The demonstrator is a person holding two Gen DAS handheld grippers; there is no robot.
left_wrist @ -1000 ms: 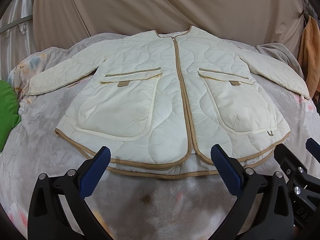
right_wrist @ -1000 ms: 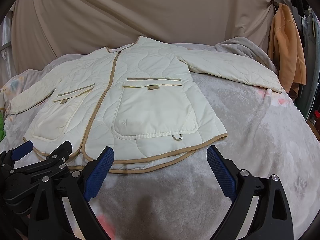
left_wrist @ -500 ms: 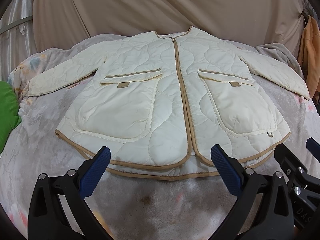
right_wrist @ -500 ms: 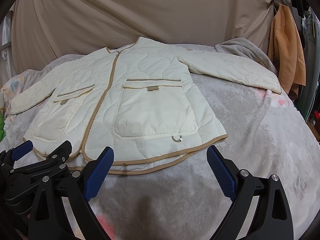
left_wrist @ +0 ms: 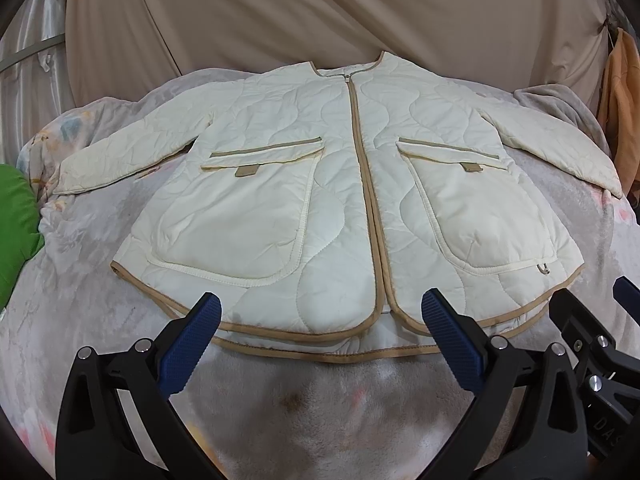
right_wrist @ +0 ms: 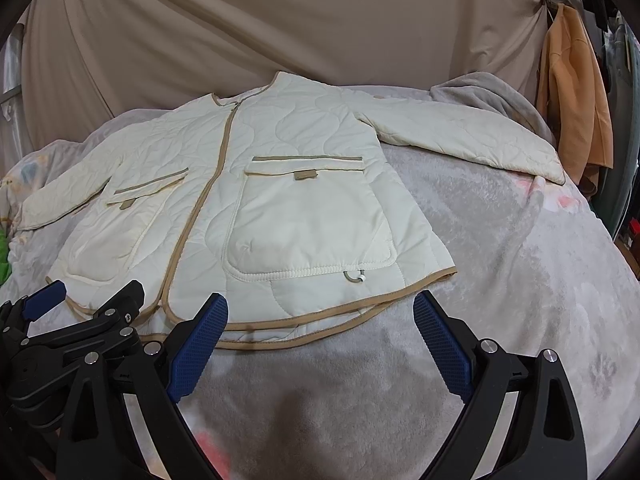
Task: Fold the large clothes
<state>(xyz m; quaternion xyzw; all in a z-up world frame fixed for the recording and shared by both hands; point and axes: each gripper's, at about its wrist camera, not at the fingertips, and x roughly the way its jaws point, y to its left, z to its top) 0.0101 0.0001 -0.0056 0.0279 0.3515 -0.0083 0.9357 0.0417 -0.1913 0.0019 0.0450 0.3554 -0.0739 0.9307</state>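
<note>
A cream quilted jacket (left_wrist: 340, 200) with tan trim lies flat, front up and zipped, on a grey blanket (left_wrist: 312, 408), both sleeves spread out. It also shows in the right wrist view (right_wrist: 280, 208). My left gripper (left_wrist: 320, 328) is open and empty, hovering just in front of the hem near the zip's lower end. My right gripper (right_wrist: 320, 332) is open and empty in front of the hem's right part. The right gripper's body shows at the left wrist view's right edge (left_wrist: 592, 344).
A beige curtain (left_wrist: 320, 12) hangs behind the bed. A green cushion (left_wrist: 16, 224) lies at the far left. An orange garment (right_wrist: 576, 108) hangs at the right. Bare blanket (right_wrist: 520, 280) stretches right of the jacket.
Both grippers have crept slightly toward the hem. The jacket has not moved.
</note>
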